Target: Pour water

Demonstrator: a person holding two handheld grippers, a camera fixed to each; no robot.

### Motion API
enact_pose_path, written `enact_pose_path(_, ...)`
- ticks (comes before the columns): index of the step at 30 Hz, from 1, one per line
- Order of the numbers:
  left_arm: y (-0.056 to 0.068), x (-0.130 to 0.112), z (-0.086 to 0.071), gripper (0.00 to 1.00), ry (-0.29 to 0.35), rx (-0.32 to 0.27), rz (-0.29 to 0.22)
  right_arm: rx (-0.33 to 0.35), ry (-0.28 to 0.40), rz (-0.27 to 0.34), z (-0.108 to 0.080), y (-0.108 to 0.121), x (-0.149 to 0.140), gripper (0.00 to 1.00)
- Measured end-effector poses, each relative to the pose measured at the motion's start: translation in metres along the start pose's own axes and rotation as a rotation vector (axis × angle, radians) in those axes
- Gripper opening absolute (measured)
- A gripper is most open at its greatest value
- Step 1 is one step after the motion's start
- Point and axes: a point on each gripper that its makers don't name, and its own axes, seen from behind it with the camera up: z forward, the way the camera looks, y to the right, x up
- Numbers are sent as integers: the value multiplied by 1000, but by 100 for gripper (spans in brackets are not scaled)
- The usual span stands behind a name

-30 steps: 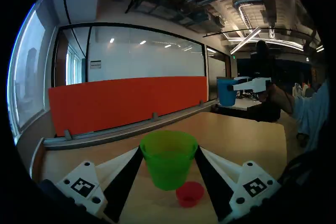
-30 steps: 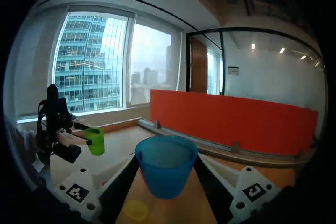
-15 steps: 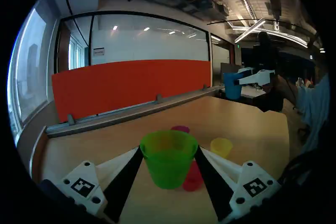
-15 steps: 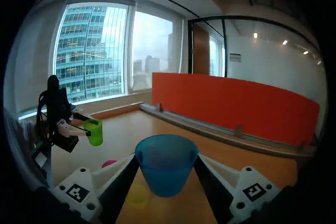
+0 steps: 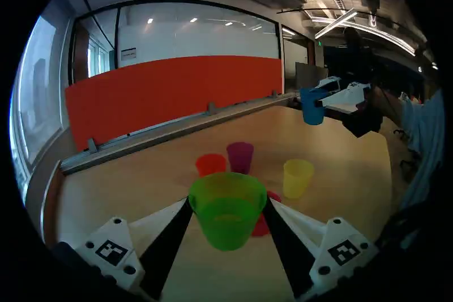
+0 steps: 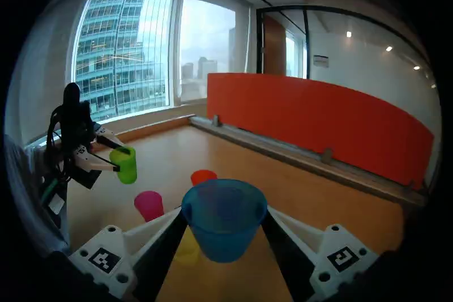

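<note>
Left gripper [image 5: 227, 203]: clamped on green cup [image 5: 227, 228], above table [image 5: 141, 188]. Right gripper [image 6: 224, 205]: clamped on blue cup [image 6: 224, 234]. Change: we dipped both; orange cup [image 5: 210, 164], purple cup [image 5: 240, 156], yellow cup [image 5: 298, 177] now revealed; pour near, we judge

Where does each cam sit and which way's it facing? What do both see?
Left gripper view: on the left hand-held gripper, facing the orange partition over its green cup; a sleeve at right.
Right gripper view: on the right hand-held gripper, facing the windows over its blue cup.
Shared: orange partition, table, both cups, each other's gripper.
</note>
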Motion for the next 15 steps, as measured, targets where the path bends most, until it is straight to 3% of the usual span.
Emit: enact_pose_path(15,6,-41,10,87,-119,-25,11,15,-106,21,13,2,-53,91)
